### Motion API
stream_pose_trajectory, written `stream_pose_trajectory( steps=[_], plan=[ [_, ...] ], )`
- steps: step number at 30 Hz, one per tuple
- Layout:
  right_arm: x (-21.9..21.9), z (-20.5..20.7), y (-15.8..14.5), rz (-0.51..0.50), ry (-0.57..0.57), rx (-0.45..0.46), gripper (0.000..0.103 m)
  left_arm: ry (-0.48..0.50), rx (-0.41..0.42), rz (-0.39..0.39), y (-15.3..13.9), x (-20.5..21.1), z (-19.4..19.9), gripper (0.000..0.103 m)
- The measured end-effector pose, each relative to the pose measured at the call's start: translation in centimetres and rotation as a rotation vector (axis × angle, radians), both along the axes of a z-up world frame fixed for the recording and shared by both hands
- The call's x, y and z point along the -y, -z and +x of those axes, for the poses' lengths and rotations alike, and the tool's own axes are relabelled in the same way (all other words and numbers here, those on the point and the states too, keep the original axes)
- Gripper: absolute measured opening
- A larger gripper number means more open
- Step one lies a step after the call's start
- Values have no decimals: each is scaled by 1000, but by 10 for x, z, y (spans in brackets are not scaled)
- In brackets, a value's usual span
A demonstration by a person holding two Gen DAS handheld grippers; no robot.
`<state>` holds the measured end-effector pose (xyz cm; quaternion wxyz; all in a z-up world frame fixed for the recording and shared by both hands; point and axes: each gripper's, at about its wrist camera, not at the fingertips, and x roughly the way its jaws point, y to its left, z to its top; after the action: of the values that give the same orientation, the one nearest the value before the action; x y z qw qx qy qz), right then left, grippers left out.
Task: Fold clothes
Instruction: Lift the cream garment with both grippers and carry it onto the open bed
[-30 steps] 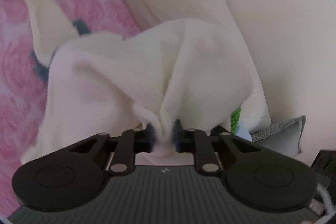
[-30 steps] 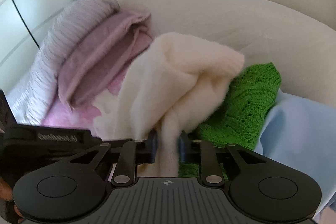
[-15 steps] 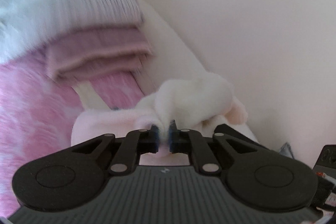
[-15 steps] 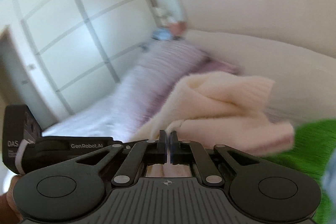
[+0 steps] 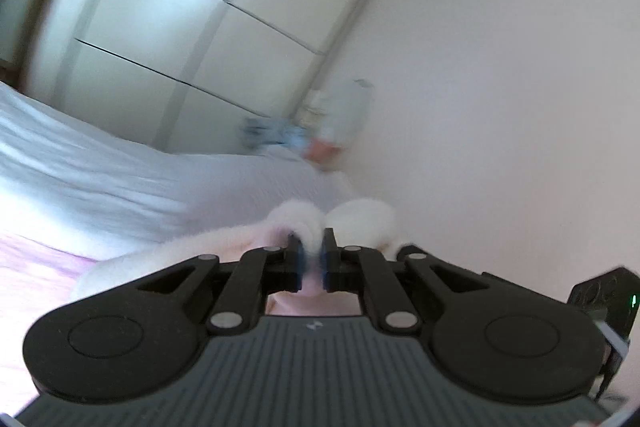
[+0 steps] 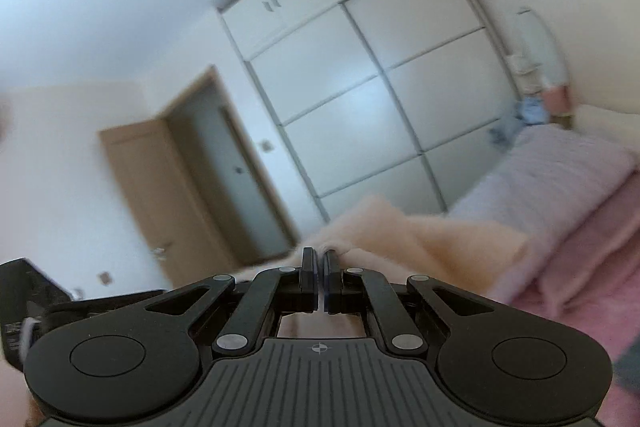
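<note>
A fluffy cream garment (image 5: 352,217) bunches just ahead of my left gripper (image 5: 311,247), which is shut on a fold of it. The same cream garment (image 6: 420,239) spreads ahead and to the right of my right gripper (image 6: 319,261), which is shut on its edge. Both grippers hold it raised, with the cameras tilted up toward the room. Most of the garment hangs below, out of sight.
A white ribbed blanket (image 5: 100,179) and pink bedding (image 6: 580,267) lie on the bed. White wardrobe doors (image 6: 360,99) fill the back wall, with a wooden door (image 6: 168,187) to their left. The other handset (image 6: 24,307) shows at the left edge.
Both grippers have lifted the cream garment up and tilted upward. The green sweater, pink folded stack and headboard have dropped out of view; the wardrobe and door now show.
</note>
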<state>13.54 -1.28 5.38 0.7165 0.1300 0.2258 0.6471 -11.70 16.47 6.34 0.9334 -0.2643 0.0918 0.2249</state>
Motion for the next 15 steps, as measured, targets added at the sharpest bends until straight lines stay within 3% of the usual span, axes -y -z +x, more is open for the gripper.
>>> stream_pose_trajectory(
  steps=[2,5,6,8,10,12,15],
  plan=[
    [-24,-19,6,-164,90,12,2,-60,-149,-19,4,-10,-26,11],
    [-53,-46,30,-495,326,89,18,-158,-311,-50,30,-23,-71,11],
    [-55,-54,41,-542,333,74,22,-181,-368,-56,41,-26,-85,11],
    [-54,-72,64,-603,310,17,30,-217,-490,-85,67,-32,-110,12],
    [-50,-92,84,-656,265,-41,54,-233,-615,-148,97,-38,-135,12],
    [-55,-118,104,-712,162,-62,59,-243,-706,-207,121,-40,-160,12],
    [-56,-166,121,-789,49,-21,59,-247,-755,-258,141,-25,-188,14]
  ],
)
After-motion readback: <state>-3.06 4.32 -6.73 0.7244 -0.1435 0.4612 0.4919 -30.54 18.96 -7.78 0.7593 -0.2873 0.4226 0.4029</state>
